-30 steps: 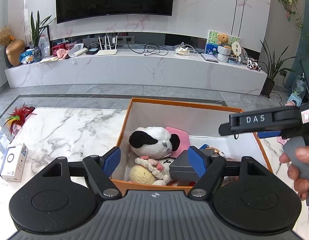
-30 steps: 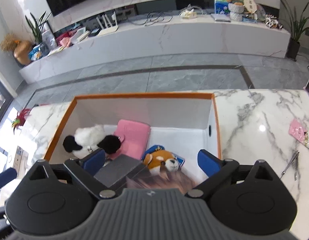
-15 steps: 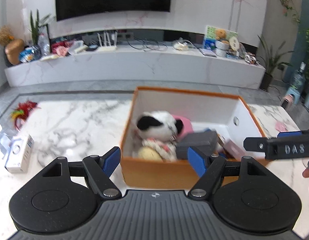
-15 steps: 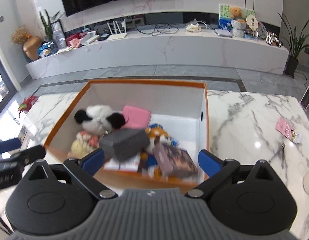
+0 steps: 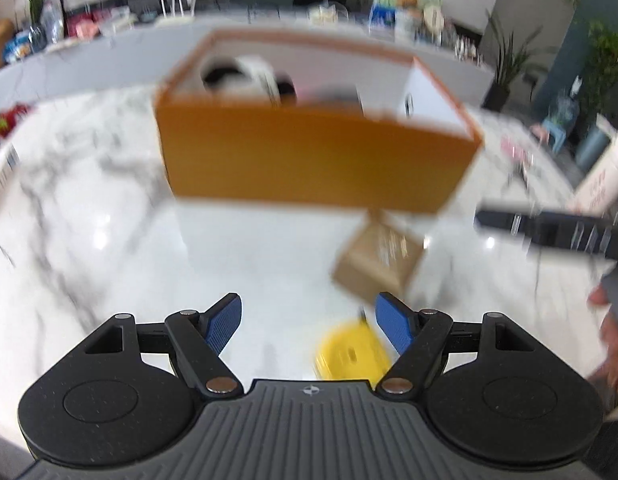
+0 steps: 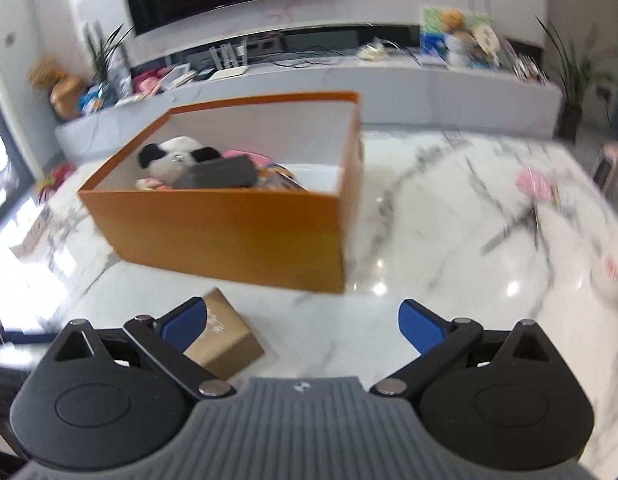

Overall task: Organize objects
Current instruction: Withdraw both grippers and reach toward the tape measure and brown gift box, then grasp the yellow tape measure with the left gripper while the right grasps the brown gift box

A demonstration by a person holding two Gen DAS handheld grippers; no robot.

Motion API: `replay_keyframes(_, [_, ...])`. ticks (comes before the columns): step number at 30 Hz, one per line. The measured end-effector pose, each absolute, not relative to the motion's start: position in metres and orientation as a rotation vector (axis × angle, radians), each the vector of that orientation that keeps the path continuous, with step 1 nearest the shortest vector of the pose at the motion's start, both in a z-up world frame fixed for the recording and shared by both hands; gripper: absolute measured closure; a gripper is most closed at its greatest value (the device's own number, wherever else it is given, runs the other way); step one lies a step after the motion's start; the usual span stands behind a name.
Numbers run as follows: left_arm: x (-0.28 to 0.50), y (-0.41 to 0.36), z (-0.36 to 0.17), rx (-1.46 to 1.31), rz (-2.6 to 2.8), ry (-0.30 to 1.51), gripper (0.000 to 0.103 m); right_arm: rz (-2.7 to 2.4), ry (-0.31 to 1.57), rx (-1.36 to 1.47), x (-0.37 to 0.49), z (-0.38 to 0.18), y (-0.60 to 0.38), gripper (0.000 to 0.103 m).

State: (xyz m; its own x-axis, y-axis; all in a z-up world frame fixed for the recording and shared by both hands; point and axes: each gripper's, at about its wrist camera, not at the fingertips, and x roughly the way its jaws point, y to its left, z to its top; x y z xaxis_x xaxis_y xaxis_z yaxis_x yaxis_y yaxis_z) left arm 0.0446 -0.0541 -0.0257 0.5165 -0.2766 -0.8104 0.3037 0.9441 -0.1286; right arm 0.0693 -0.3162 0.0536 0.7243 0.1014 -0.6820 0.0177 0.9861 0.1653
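While both grippers, left (image 5: 309,322) and right (image 6: 303,322), gape empty, the orange box (image 6: 229,232) mid-table holds a panda plush (image 6: 171,156), grey case (image 6: 217,174) and pink pouch (image 6: 245,157)

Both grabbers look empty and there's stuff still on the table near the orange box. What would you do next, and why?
Probably lower the left hand-held gripper onto the yellow thing just below it. Its jaws are open and empty, that thing lies outside the orange box, and the cardboard box sits farther off.
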Motion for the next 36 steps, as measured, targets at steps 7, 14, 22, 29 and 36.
replay_keyframes(7, [0.042, -0.091, -0.066, 0.081, -0.343, 1.050, 0.016, 0.024, 0.763, 0.276, 0.060, 0.045, -0.354, 0.001])
replay_keyframes(14, [0.042, -0.100, -0.078, 0.129, -0.300, 1.052, 0.015, 0.055, 0.771, 0.269, 0.059, 0.042, -0.355, 0.001])
replay_keyframes(22, [0.046, -0.070, -0.079, 0.156, -0.260, 1.042, 0.006, 0.121, 0.808, 0.135, 0.079, 0.031, -0.315, 0.001])
replay_keyframes(29, [0.052, -0.046, -0.075, 0.081, -0.310, 1.017, 0.007, 0.174, 0.846, 0.090, 0.097, 0.017, -0.283, 0.001])
replay_keyframes(36, [0.046, -0.062, -0.079, 0.184, -0.341, 0.986, 0.007, 0.236, 0.868, 0.035, 0.114, 0.003, -0.258, 0.001])
